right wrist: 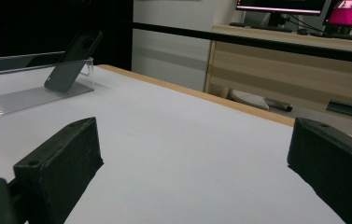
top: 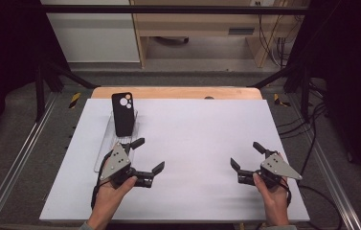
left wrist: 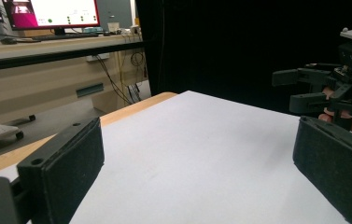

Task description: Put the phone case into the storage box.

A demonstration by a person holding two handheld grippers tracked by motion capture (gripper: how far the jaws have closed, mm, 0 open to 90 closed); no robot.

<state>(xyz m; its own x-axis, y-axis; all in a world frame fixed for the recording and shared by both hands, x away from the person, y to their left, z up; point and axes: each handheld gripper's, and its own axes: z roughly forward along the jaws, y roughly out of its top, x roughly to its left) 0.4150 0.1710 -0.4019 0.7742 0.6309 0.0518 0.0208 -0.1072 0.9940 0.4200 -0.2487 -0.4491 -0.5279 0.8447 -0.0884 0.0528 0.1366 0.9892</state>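
Note:
A black phone case (top: 123,114) with camera cut-outs leans upright on a clear acrylic stand (top: 105,143) at the back left of the white table top (top: 192,143). My left gripper (top: 148,154) is open just in front of and to the right of the stand, with nothing between its jaws. My right gripper (top: 246,155) is open at the right side of the table and also holds nothing. In the right gripper view the phone case (right wrist: 73,60) and stand (right wrist: 33,98) lie far off at the left. The left gripper view shows the right gripper (left wrist: 304,86) across the table.
A wooden strip (top: 178,92) edges the table's far side. Metal frame rails (top: 20,158) run along both sides. Desks with monitors (left wrist: 52,14) and cables stand beyond the table.

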